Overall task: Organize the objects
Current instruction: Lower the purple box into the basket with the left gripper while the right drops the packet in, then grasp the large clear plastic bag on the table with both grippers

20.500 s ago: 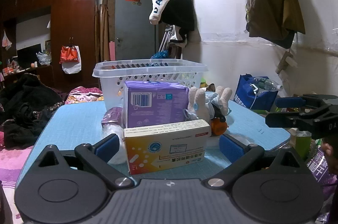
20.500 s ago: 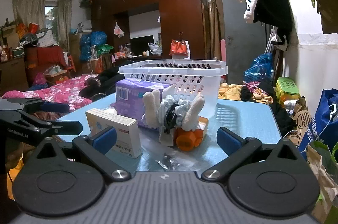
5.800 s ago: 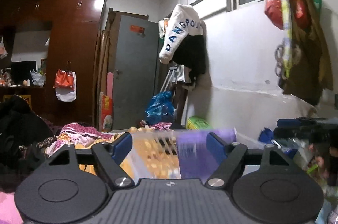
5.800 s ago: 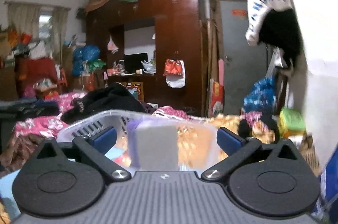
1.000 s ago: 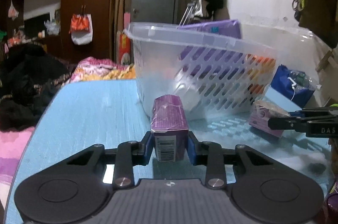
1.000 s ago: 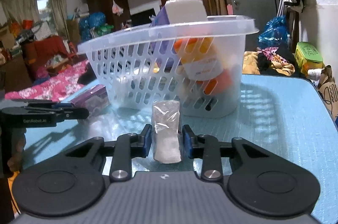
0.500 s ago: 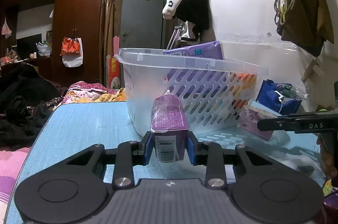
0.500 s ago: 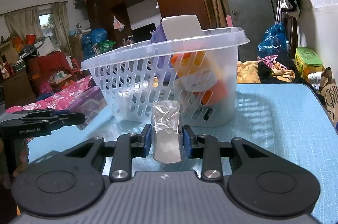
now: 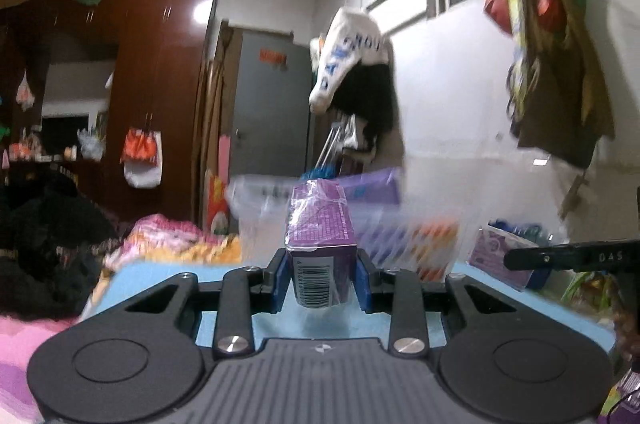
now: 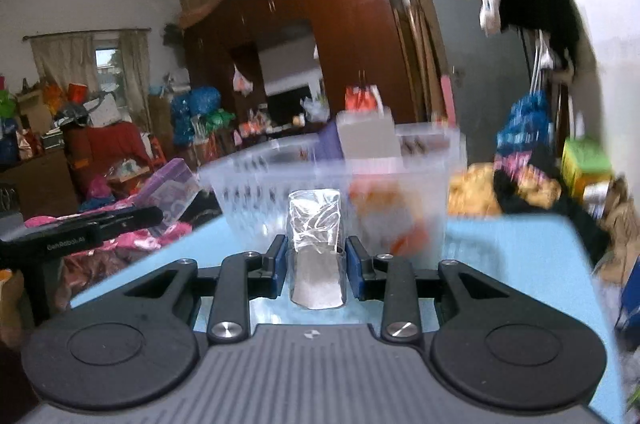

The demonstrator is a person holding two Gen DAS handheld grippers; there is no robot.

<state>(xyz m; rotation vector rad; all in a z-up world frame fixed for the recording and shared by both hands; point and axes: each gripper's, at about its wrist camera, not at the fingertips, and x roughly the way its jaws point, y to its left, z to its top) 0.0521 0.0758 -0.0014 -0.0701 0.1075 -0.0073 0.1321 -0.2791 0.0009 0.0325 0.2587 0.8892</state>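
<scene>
My left gripper (image 9: 321, 276) is shut on a small purple pack (image 9: 320, 228) wrapped in clear film, held above the blue table (image 9: 168, 274) in front of the white slotted basket (image 9: 256, 208). My right gripper (image 10: 316, 272) is shut on a clear plastic packet (image 10: 316, 248) with white contents, also raised before the basket (image 10: 248, 184). The basket holds a large purple pack (image 9: 372, 188), a white box (image 10: 366, 138) and orange items (image 10: 384, 208). Each gripper shows in the other's view, the left one (image 10: 80, 228) and the right one (image 9: 572, 256).
The blue table's far edge (image 10: 520, 220) lies behind the basket. A bed with pink bedding (image 9: 168, 240) and dark clothes (image 9: 44, 224) lies to the left. Bags (image 9: 556, 64) hang on the right wall. A wardrobe (image 10: 344, 56) stands at the back.
Both grippers have risen and tilted up with their loads; the basket now sits lower and blurred in both views.
</scene>
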